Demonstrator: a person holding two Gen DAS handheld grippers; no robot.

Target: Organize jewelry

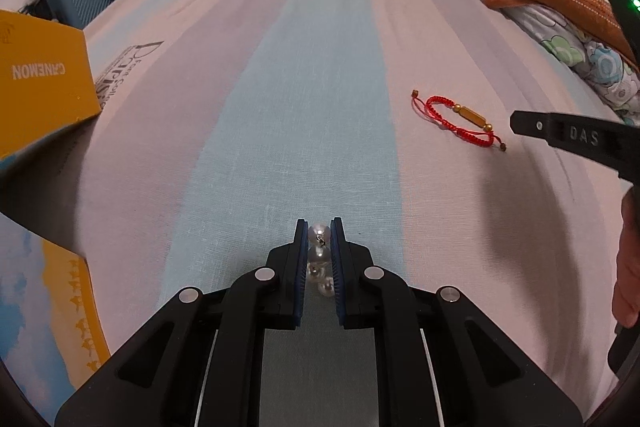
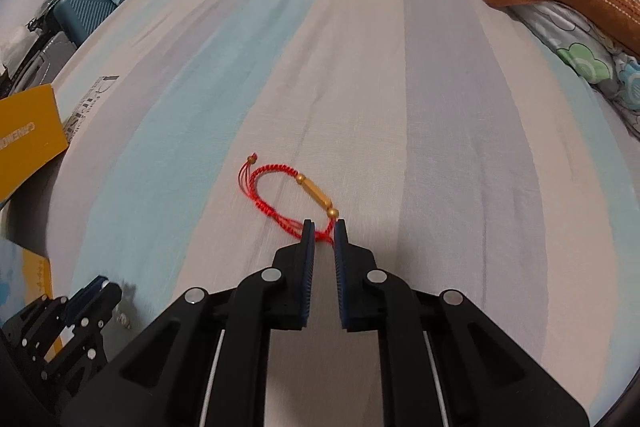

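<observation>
Low centre of each wrist view, the left tool [image 1: 320, 227] is clamped on a smooth, slip-prone pearl strand [image 1: 320, 254] and the right tool [image 2: 324, 227] on the light, limp red cord bracelet [image 2: 292, 193], best pinched at its braid, over the bed [image 2: 400, 67]

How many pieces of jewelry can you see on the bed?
2. A pearl strand sits pinched between the left gripper fingers; a red cord bracelet lies on the striped sheet, its near end inside the right gripper. Others may be hidden.
</observation>
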